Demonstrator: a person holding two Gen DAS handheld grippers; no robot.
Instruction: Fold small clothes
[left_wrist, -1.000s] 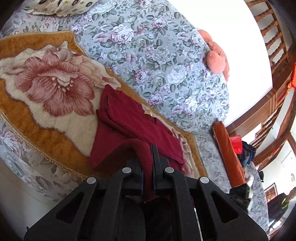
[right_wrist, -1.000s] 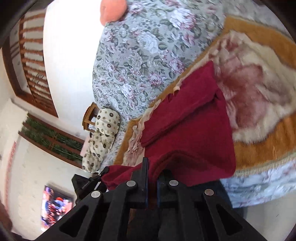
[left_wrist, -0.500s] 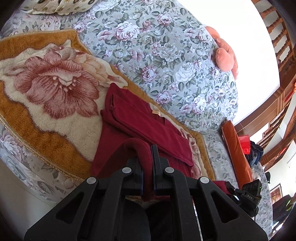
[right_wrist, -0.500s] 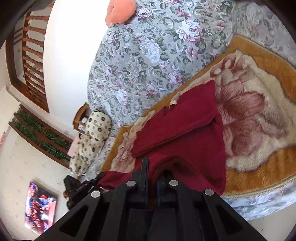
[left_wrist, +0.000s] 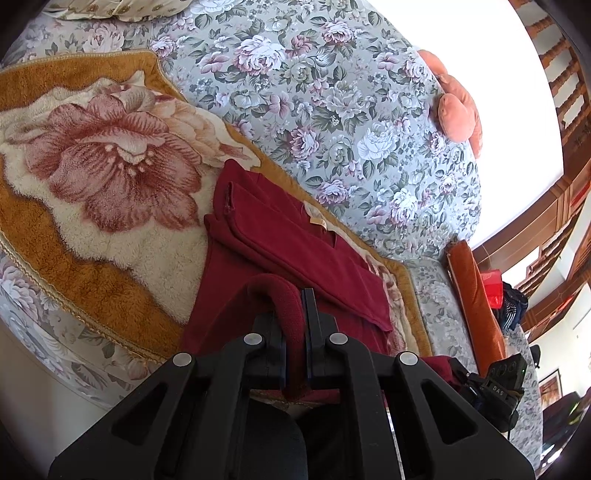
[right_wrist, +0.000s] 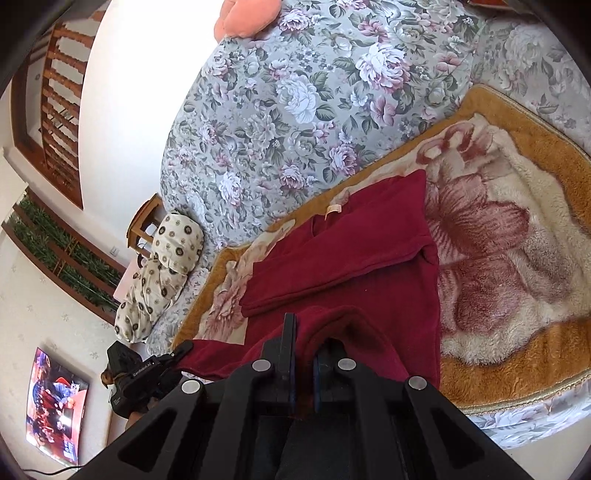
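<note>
Dark red fleece garment: laid part-folded on floral plush blanket. Near hem pinched by left gripper and right gripper, both closed. Judged soft, light, limp; best held at hem corners.

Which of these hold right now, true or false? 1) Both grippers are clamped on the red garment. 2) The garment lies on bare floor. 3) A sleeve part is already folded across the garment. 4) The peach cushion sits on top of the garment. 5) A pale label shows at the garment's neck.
1) True: the left gripper and the right gripper are each shut on the near edge of the red garment.
2) False: it lies on a plush flower-patterned blanket over a floral sofa.
3) True: a folded layer lies across its far part.
4) False: the peach cushion rests far off against the sofa back.
5) True: the label shows at the far edge.
</note>
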